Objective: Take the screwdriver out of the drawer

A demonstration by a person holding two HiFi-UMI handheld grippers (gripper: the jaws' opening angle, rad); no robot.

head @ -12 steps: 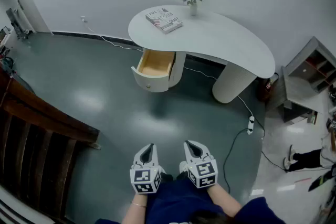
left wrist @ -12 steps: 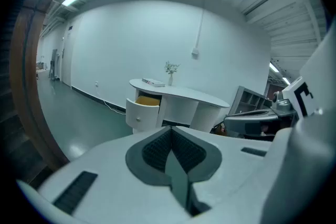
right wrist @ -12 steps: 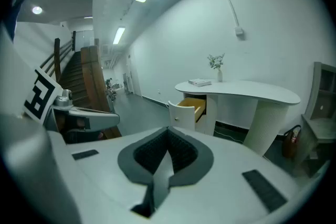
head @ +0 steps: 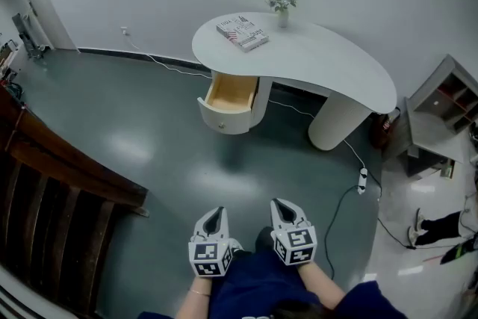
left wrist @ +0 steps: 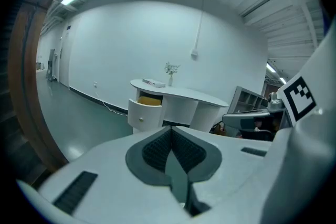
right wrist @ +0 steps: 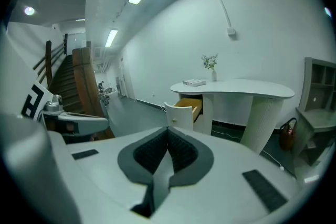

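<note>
Screwdriver unseen; left tool [head: 216, 213] and right tool [head: 287, 204] closed, empty; we must first walk up to the open drawer [head: 228, 93].

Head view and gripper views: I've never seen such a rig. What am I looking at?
A person holds a two-jaw gripper in each hand: left gripper and right gripper, low in the head view, shot downward from a head camera. The other two pictures come from cameras riding on the grippers. Both pairs of jaws are shut, holding nothing. Ahead stands a white desk with an open drawer; on top are a book and a small vase. No screwdriver shows.
</note>
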